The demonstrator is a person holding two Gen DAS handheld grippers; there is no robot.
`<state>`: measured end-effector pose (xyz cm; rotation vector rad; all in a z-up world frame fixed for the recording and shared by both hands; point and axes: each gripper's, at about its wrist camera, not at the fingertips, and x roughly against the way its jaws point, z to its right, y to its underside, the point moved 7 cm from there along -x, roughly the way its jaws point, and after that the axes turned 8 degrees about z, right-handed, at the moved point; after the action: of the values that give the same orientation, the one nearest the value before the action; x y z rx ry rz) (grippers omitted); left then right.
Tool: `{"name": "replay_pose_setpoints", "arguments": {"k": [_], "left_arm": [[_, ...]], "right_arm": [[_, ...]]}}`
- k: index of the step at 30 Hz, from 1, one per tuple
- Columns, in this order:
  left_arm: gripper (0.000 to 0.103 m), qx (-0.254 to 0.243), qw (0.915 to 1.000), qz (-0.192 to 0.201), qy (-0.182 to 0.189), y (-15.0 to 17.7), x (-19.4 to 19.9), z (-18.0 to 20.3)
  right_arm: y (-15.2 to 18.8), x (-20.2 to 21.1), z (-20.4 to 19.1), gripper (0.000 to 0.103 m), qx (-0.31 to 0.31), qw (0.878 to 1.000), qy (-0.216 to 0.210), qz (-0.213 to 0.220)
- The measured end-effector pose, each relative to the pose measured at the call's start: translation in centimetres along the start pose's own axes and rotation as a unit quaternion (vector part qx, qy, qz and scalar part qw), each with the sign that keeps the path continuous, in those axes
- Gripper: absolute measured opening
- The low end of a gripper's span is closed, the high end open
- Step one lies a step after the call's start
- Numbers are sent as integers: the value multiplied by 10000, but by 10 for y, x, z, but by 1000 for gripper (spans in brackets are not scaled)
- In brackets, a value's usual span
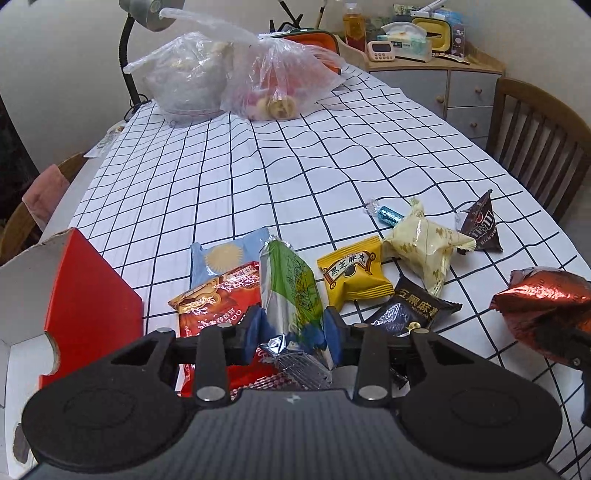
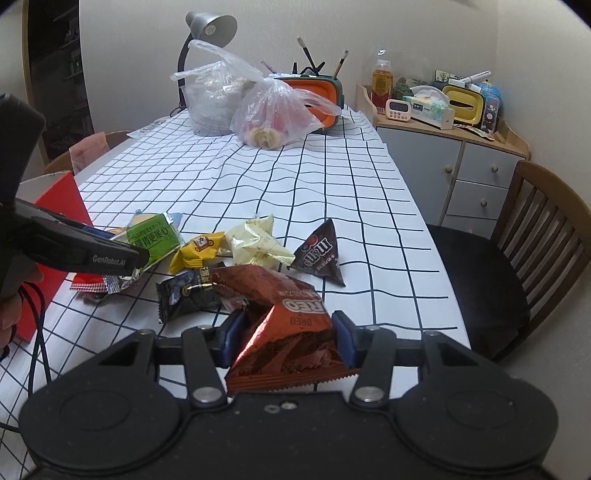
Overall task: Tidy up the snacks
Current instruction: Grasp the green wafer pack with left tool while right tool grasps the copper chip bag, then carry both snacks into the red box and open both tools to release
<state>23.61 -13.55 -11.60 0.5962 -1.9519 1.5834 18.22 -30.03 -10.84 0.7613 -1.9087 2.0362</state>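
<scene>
My left gripper [image 1: 291, 334] is shut on a green and silver snack packet [image 1: 291, 295], its blue pads pressing both sides; the same packet [image 2: 153, 236] shows at the left of the right wrist view. My right gripper [image 2: 288, 336] is shut on a red-brown Oreo packet [image 2: 284, 332], also seen at the right edge as the Oreo packet [image 1: 543, 306]. On the checked tablecloth [image 1: 258, 177] lie a red packet [image 1: 218, 299], a light blue packet [image 1: 221, 254], a yellow packet [image 1: 354, 275], a black packet [image 1: 410, 306], a cream packet [image 1: 424, 243], a dark M&M's pouch [image 1: 484, 225] and a small blue candy [image 1: 388, 214].
An open red box [image 1: 85, 306] stands at the near left. Two clear plastic bags [image 1: 240, 81] and an orange bin [image 2: 321, 96] sit at the far end by a desk lamp [image 2: 210, 26]. A wooden chair [image 2: 517, 258] and a cabinet [image 2: 450, 166] stand to the right.
</scene>
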Motion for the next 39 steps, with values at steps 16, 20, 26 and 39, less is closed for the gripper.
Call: {"name": "replay_pose_setpoints", "arguments": {"k": [16,20,26,39], "left_arm": [[20,416,9982,346,270,-13,42,-29],[19,515,9968,516,334,-20,57,-38],[18,571,9948,781,320,-34,80,-54],[18,757,9869,1425,69,-53,147,-130]], "right_arm": [[-15,23,-20,49,39,9996,-60,259],[-22,29,-28,49,101,9993,-70,345],[-41,41,-44,49,215,9982,-135,538],[-86,48,-129,49,672,9922,-621,847]]}}
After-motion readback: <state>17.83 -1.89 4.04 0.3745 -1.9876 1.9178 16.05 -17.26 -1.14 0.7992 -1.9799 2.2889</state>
